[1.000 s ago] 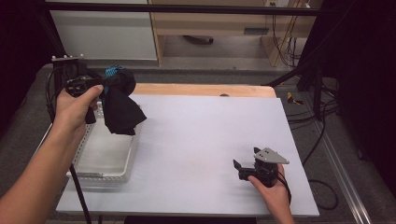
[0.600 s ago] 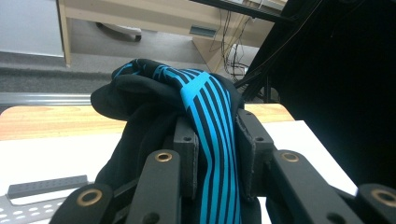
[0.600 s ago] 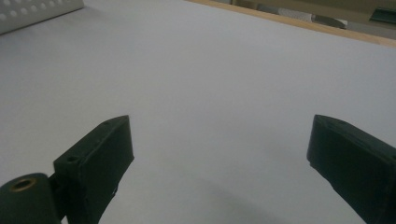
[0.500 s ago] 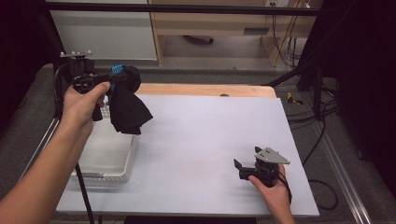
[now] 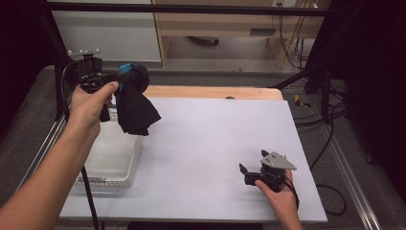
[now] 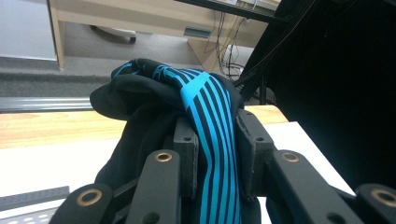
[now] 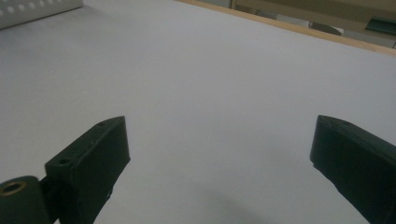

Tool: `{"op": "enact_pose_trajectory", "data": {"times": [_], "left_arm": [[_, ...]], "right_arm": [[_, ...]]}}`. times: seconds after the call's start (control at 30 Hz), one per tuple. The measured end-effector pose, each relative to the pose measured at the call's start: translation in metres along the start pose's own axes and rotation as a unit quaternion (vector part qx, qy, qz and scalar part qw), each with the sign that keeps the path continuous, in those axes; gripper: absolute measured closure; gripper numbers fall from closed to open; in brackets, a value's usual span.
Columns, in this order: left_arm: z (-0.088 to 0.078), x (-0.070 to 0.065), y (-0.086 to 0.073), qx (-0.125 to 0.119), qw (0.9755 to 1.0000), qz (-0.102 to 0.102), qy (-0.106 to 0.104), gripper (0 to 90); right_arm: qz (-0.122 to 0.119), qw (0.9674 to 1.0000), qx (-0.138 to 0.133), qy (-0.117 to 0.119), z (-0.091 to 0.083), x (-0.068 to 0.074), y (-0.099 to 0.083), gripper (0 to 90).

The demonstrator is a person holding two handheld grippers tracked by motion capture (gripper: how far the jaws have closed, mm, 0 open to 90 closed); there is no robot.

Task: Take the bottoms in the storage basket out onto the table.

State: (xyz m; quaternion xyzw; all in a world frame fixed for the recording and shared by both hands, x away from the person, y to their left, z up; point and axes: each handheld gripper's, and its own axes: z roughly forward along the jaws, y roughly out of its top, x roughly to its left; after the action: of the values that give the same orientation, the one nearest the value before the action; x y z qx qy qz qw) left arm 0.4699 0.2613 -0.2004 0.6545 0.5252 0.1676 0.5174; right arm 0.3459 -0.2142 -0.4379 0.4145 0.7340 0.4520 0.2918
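Note:
A black cloth with bright blue stripes point(image 5: 136, 108) hangs in the air above the table's back left, bunched at the top. My left gripper point(image 5: 125, 79) is shut on that bunch; in the left gripper view the striped fold point(image 6: 208, 121) is pinched between the two black jaws, left gripper point(image 6: 215, 140). My right gripper point(image 5: 245, 173) rests low on the white tabletop near the front right, jaws wide apart and nothing between them. The right gripper view shows bare white surface between the spread jaws of my right gripper point(image 7: 219, 140).
A clear plastic bin point(image 5: 112, 158) sits at the table's left edge, below and in front of the hanging cloth. A white sheet point(image 5: 210, 139) covers the wooden table point(image 5: 215, 92). Cables and dark stands point(image 5: 321, 96) stand to the right, cabinets behind.
My left hand has carried the cloth a little up and to the right, away from above the bin. The right gripper has stayed where it was.

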Motion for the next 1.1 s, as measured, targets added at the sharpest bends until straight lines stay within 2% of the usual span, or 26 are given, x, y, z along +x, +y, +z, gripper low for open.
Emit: {"op": "enact_pose_trajectory", "data": {"times": [0.2, 0.73, 1.0, 1.1], "left_arm": [[0.002, -0.006, 0.002, -0.003, 1.0000, 0.001, -0.004, 72.3], [0.008, -0.018, 0.006, -0.004, 0.9999, 0.007, -0.012, 72.1], [0.014, -0.021, 0.008, -0.008, 0.9998, -0.001, -0.017, 72.0], [0.014, -0.024, 0.010, -0.007, 0.9998, 0.002, -0.016, 72.0]], "right_arm": [[0.024, 0.9997, 0.007, -0.007, 0.002, -0.002, 0.000, 5.7], [0.018, 0.9998, -0.008, -0.006, 0.000, -0.002, 0.000, 4.2], [0.010, 0.9998, -0.014, -0.009, -0.001, -0.003, 0.000, 4.2], [0.008, 0.9998, -0.018, -0.007, -0.002, -0.003, 0.000, 4.1]]}}
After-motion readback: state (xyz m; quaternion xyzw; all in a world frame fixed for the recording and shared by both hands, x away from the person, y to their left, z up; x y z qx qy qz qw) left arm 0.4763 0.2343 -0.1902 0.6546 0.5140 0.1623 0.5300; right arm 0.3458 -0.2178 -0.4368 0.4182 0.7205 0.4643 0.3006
